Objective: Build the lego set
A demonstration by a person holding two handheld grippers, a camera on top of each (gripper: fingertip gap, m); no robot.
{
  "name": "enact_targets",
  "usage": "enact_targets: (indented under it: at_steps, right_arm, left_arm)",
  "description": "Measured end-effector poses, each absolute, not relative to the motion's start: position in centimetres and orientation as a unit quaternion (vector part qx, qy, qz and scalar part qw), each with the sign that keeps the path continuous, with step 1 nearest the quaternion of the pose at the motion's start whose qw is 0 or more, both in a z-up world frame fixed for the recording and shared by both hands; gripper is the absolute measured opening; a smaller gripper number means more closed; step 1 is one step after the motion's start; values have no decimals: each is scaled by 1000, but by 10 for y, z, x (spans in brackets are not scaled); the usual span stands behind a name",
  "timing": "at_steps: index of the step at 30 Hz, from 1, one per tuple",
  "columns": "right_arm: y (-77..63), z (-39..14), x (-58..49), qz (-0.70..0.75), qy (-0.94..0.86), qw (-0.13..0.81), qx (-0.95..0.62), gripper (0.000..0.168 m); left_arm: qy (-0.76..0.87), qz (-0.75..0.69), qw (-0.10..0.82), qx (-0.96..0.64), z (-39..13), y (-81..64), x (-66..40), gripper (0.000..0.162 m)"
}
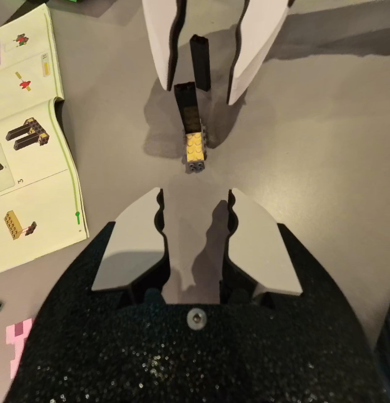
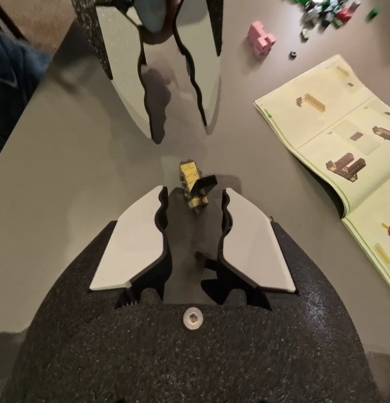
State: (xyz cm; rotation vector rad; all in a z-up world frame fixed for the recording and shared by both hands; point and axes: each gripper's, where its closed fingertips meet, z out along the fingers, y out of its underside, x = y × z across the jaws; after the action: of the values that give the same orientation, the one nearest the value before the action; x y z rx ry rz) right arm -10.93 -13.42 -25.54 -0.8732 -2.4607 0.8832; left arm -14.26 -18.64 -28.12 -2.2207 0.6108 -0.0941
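Grey table (image 1: 298,152); booklet (image 1: 26,152) open alongside. Small build (image 1: 195,148) with one black post (image 1: 187,104) attached lies between left gripper (image 1: 195,192) and right gripper (image 2: 195,192), both wide open, empty. Second post (image 1: 200,63) stands loose. Likely next: grip it, seat it.

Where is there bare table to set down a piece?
Bare table lies between the small build and the table's edge on the side opposite the instruction booklet. The far corner with the loose brick pile and pink build is crowded.
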Motion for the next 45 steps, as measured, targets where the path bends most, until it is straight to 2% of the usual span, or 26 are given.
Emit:
enact_targets:
  at_steps: [5, 13, 20, 28, 35, 40, 45]
  right_arm:
    - [-135, -259, -113, 235, -923, 153, -264, 44]
    - [-134, -258, -119, 172, -951, 131, -223, 19]
    - [-136, -257, -120, 196, -944, 134, -231, 18]
    - [-141, -241, -121, 304, -900, 181, -253, 17]
    - [-153, -223, -115, 371, -874, 192, -249, 17]
    - [-160, -217, -112, 366, -879, 197, -233, 17]
    - [-161, -210, -110, 380, -873, 203, -228, 17]
  left_arm:
    - [248, -37, 406, -879, -284, -188, -140, 56]
    - [250, -43, 413, -875, -285, -190, -138, 56]
    - [229, -59, 447, -863, -281, -185, -139, 55]
    - [184, -114, 504, -836, -268, -170, -135, 58]
    - [226, -107, 516, -819, -263, -163, -123, 56]
    - [267, -82, 510, -814, -265, -159, -113, 39]
    - [266, -79, 540, -795, -255, -158, -112, 34]
